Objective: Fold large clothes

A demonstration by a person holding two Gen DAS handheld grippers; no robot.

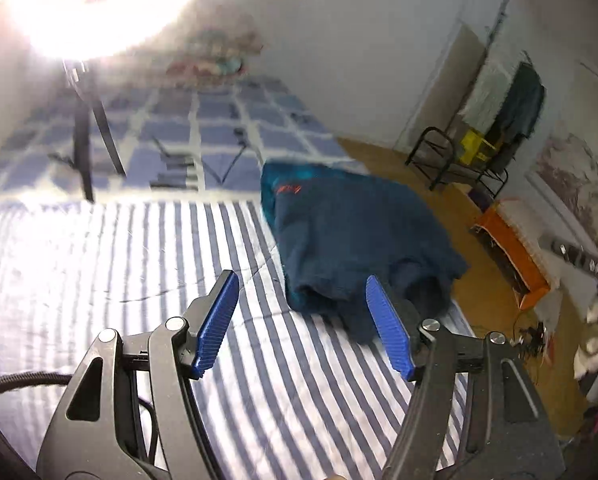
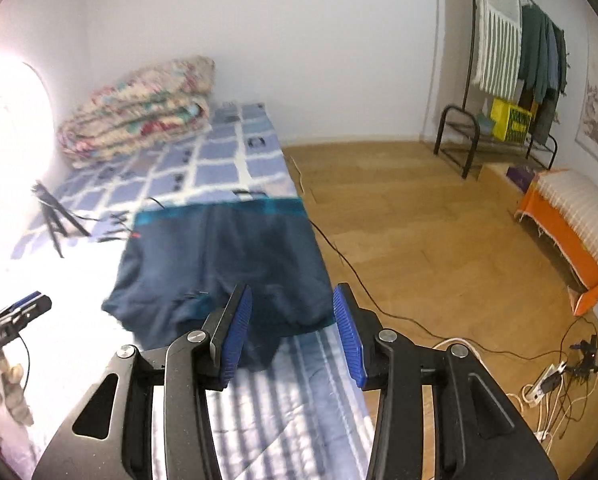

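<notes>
A dark blue garment with teal trim and a small red mark lies folded on the striped bed sheet, near the bed's right edge. It also shows in the right wrist view. My left gripper is open and empty, just short of the garment's near edge. My right gripper is open and empty, over the garment's near hem. The left gripper shows at the left of the right wrist view.
A small black tripod and cables lie on the blue checked cover. A folded floral quilt sits at the bed's head. A bright lamp glares left. Right: wood floor, orange bench, clothes rack, power strip.
</notes>
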